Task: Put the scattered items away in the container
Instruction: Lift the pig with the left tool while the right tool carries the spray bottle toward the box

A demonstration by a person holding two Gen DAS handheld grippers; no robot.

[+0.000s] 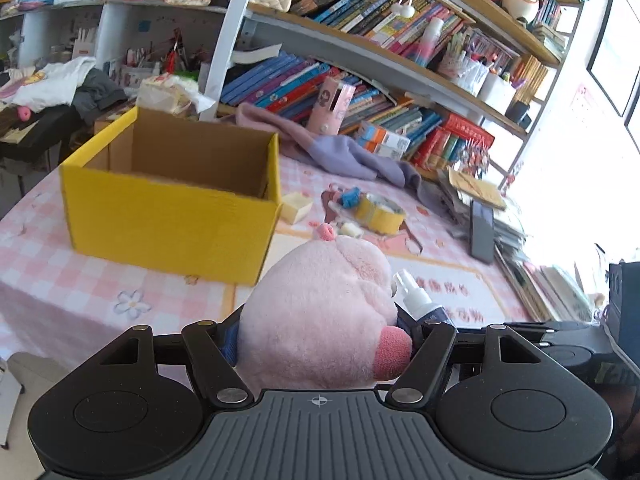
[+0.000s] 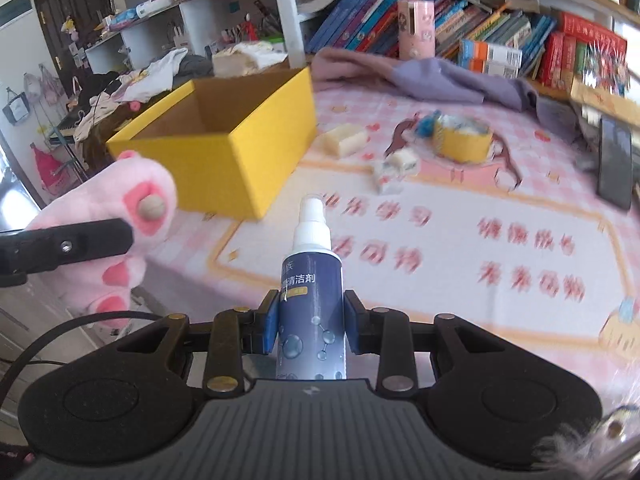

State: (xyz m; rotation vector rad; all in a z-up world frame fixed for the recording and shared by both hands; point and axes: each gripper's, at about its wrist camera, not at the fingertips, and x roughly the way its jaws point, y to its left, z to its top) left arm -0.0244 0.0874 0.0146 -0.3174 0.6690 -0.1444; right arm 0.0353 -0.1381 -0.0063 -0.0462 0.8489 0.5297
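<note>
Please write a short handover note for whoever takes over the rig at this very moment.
Left tool: shut on the pink plush toy.
Right tool: shut on the spray bottle, nozzle pointing away.
Yellow box: open on the pink tablecloth; the part of its inside in view looks empty.
Still on the cloth: cream block, small white pack, yellow round tin.
Done: both items lifted. Left: drop both in the box, then collect the rest.

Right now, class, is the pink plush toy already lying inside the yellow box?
No: the pink plush toy is clamped in the left claw, short of the yellow box, whose visible interior looks bare.
</note>
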